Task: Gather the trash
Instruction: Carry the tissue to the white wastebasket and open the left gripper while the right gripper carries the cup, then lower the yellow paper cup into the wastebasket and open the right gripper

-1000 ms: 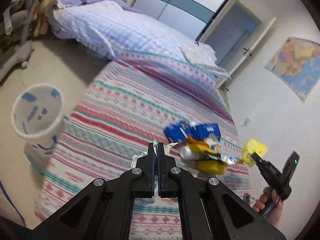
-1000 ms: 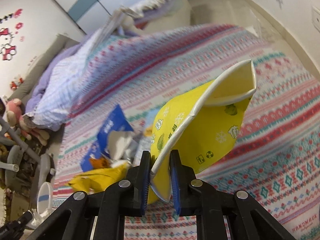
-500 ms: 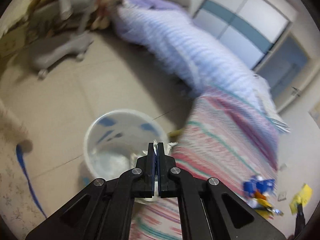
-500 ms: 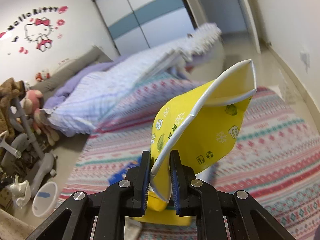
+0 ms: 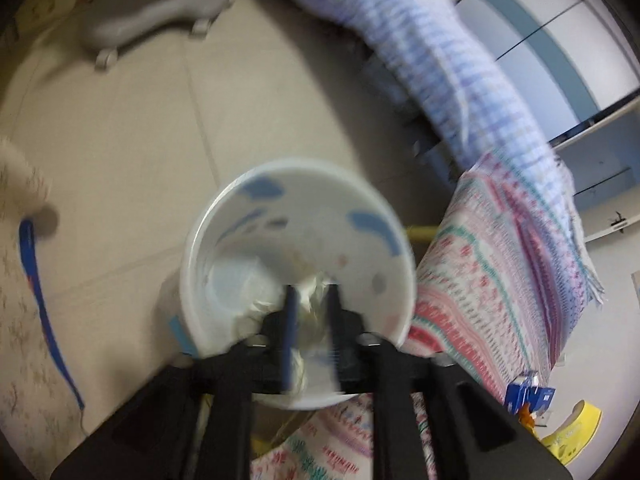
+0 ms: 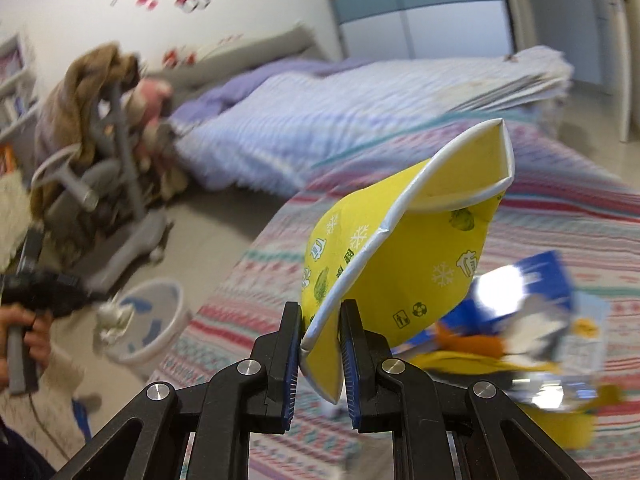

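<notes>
A white bin with blue marks (image 5: 296,280) stands on the floor beside the bed; it also shows in the right wrist view (image 6: 150,320). My left gripper (image 5: 310,300) is over the bin's mouth, fingers apart, with a crumpled white wrapper (image 5: 308,300) between them, loose and blurred. The wrapper (image 6: 114,316) shows at the bin's rim in the right wrist view. My right gripper (image 6: 320,316) is shut on a flattened yellow paper cup (image 6: 404,248) above the bed. A pile of blue, yellow and silver wrappers (image 6: 520,320) lies on the striped bedspread (image 6: 560,208).
A grey wheeled chair base (image 5: 156,20) stands on the tiled floor behind the bin. A blue-white quilt (image 5: 452,64) lies on the far half of the bed. A blue cord (image 5: 44,300) runs along the floor at left. Sliding wardrobe doors (image 6: 420,4) stand behind.
My left gripper swung from the bed to above the bin and its fingers have opened around the white wrapper. My right gripper has lifted and turned left, still holding the yellow cup.
</notes>
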